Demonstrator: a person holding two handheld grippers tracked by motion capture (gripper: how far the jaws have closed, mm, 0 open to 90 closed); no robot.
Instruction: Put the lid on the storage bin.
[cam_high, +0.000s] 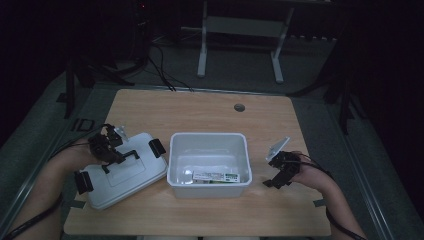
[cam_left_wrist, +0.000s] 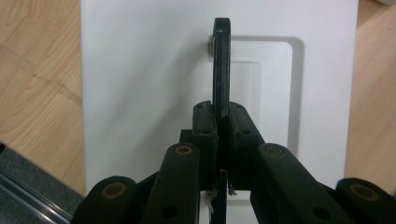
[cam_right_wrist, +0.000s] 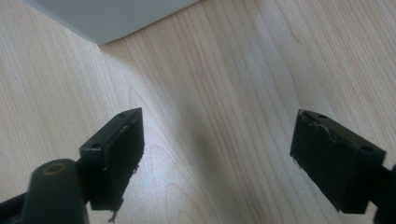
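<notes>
The left gripper (cam_left_wrist: 219, 126) is clamped on the black handle (cam_left_wrist: 221, 70) of the white lid (cam_left_wrist: 140, 93), the jaws pressed flat against the handle's two sides with no gap showing. In the left gripper view the handle runs straight ahead from the jaws, its long axis in line with the gripper, standing on edge above the lid's recessed centre panel. In the high view the left gripper (cam_high: 121, 156) sits over the middle of the lid (cam_high: 125, 172), whose long axis runs slantwise from the near left corner of the worktop (cam_high: 200, 107) toward the bin (cam_high: 209, 140). A black clip (cam_high: 157, 147) sits at the lid's far end, just beside the bin, and another clip (cam_high: 83, 182) at its near end. The lid's right edge lies against or just beside the bin; which, I cannot tell.

The right gripper (cam_right_wrist: 217, 154) hangs wide open with nothing between its jaws, bare worktop under it. In the high view it (cam_high: 275, 184) hovers just right of the bin, apart from it. A flat packet (cam_high: 216, 176) lies inside the bin, along its near wall.
</notes>
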